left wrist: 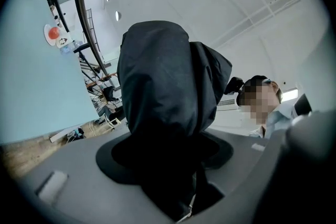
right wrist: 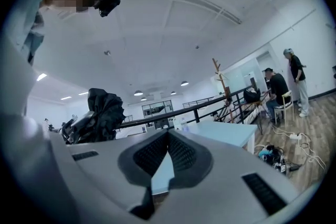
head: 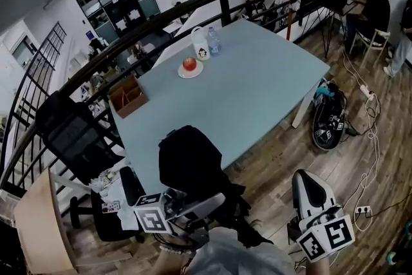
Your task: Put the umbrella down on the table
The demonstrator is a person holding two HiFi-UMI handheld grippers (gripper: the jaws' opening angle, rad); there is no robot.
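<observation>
Fabric, black and crumpled, is seen bunched round the folded umbrella (head: 191, 161), which is clamped in the left gripper (head: 196, 206). Its long axis runs straight out from the jaws and is tilted upward, with the far end held above the near edge of the smooth pale-blue table (head: 257, 93). Only the left gripper view shows the bundle filling the jaws. The right gripper (right wrist: 167, 140) is closed on nothing.

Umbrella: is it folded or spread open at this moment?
Folded. The umbrella is a compact black bundle of gathered fabric with no canopy spread, clamped in the left gripper.
</observation>
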